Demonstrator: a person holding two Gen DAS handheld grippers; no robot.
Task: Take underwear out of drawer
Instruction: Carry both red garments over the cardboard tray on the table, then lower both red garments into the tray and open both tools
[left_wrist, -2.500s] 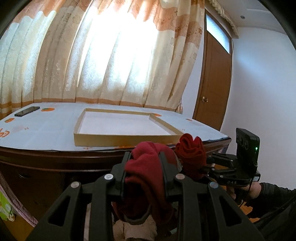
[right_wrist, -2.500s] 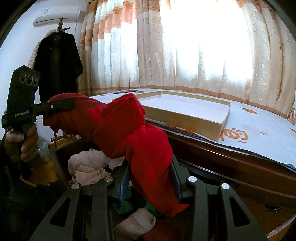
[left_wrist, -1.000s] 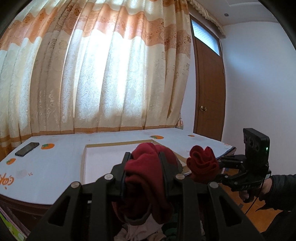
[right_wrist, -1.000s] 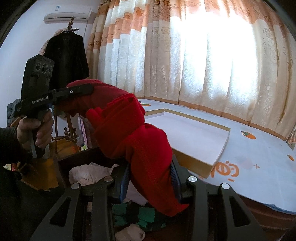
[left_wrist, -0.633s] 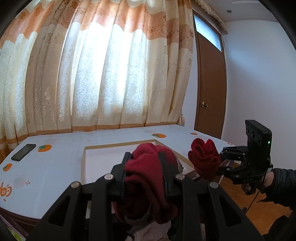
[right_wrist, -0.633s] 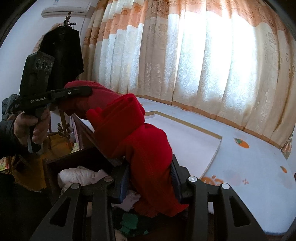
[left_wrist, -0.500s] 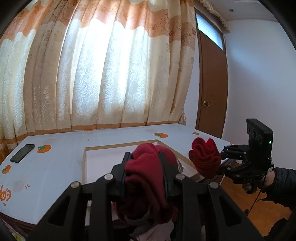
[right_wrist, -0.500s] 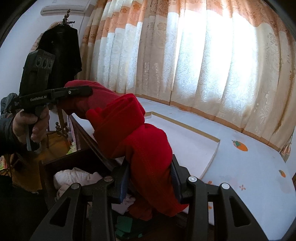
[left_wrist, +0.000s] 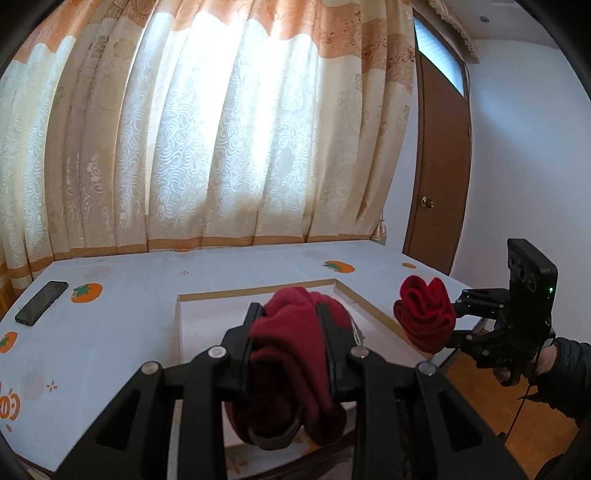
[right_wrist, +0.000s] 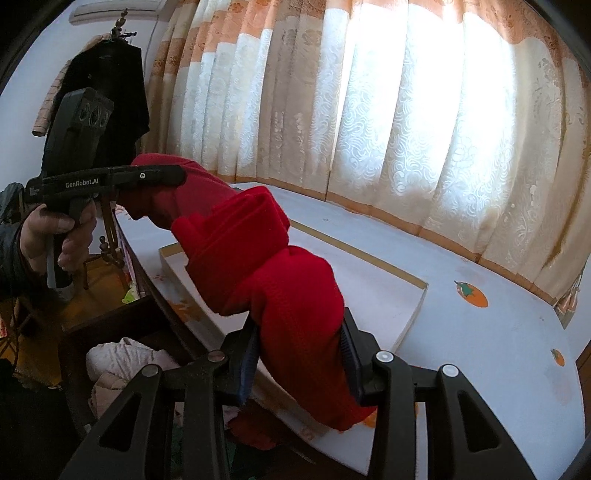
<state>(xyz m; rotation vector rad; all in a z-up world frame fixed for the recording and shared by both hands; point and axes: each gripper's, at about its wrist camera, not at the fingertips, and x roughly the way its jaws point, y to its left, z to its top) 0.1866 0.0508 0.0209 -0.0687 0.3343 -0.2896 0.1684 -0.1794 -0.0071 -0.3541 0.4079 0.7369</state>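
Lying at the far left of the table (left_wrist: 122, 321), in the left wrist view, a dark phone (left_wrist: 41, 302) is being seen beside a printed orange fruit, with the pale patterned curtain (left_wrist: 221, 140) hanging behind. Further right, a shallow tray (left_wrist: 258, 293) with a tan rim is resting on the white cover. Above its near edge, one end of the red underwear (left_wrist: 291, 354) is being gripped by the left gripper (left_wrist: 290, 314), the jaws clenched on the bunched fabric, which is spilling out above and below them. To the right, the other end of the same red garment is being pinched by the right gripper (left_wrist: 448, 325), which is being held by a hand (left_wrist: 532, 363) in a dark sleeve, in front of a brown door (left_wrist: 439, 177). In the right wrist view, a dark coat (right_wrist: 107, 96) is hanging at the left, and the left gripper (right_wrist: 177, 177) is being held by a hand (right_wrist: 55, 236) with the underwear (right_wrist: 266, 280) stretching from it to the right gripper (right_wrist: 299, 347), whose jaws are likewise clenched on the cloth. Below, at the lower left, the open drawer (right_wrist: 107, 325) is being shown with pale clothes (right_wrist: 122, 358) inside; the underwear is being held clear of it, over the table edge and the near corner of the tray (right_wrist: 410, 314).
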